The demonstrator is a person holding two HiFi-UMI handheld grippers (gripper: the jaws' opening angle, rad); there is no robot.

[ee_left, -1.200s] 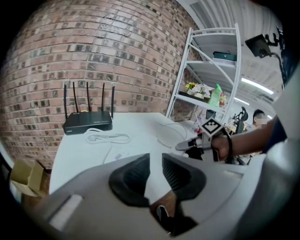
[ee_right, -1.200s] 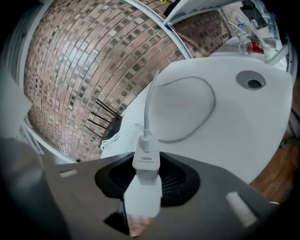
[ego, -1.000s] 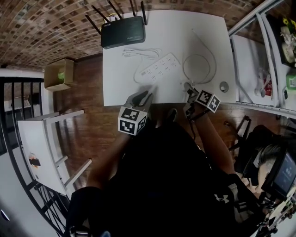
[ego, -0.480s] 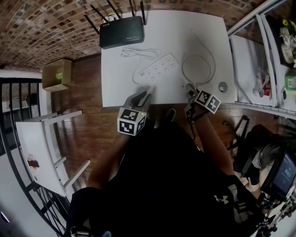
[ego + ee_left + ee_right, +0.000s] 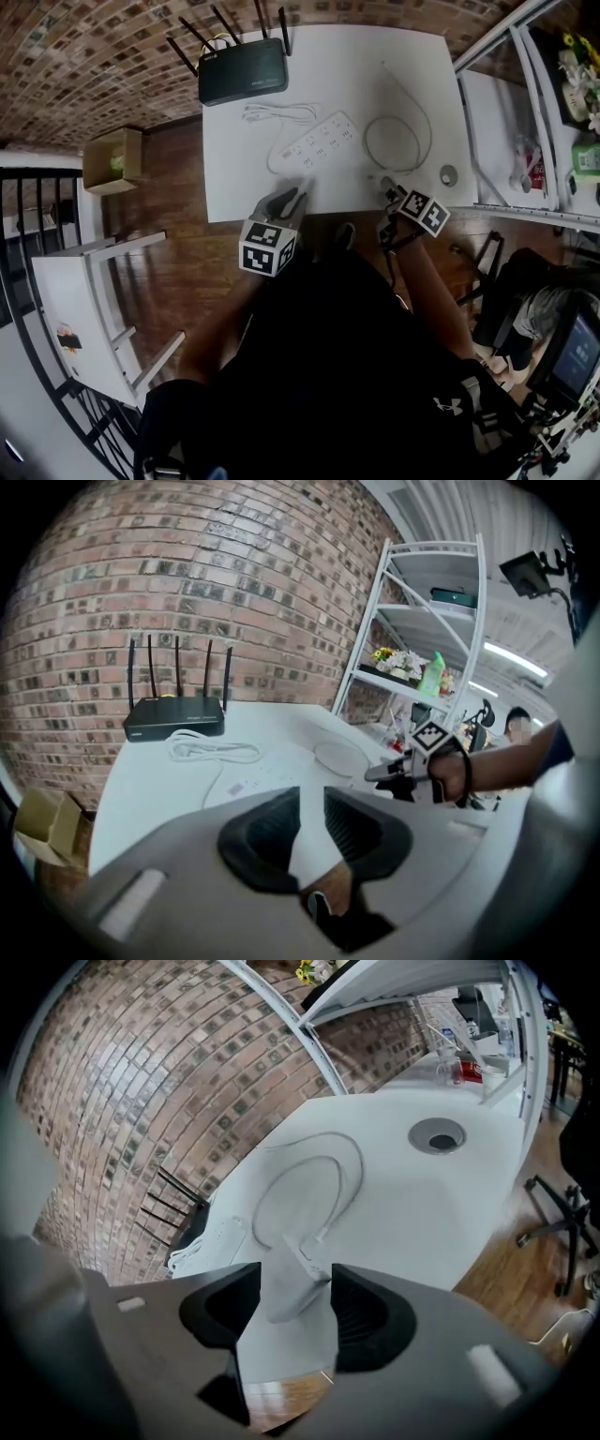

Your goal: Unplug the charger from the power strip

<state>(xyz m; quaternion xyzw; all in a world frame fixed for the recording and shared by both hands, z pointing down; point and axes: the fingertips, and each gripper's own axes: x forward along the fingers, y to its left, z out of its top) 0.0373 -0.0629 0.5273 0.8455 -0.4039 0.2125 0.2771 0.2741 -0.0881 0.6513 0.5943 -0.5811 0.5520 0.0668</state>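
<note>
Charger (image 5: 292,1299) lies low centre in the right gripper view, loose between the right claw's (image 5: 294,1269) just-opened pads, clear of the strip (image 5: 323,141); probably light, stiff, slick; grip its flat sides, not the cord; left claw (image 5: 310,792) parted, empty.

Right gripper (image 5: 292,1283): jaws just opened wide. Charger (image 5: 289,1299) now loose between them, pads no longer pressing it, lying on table (image 5: 337,56) near front edge. Gripper shifted little toward person.
</note>
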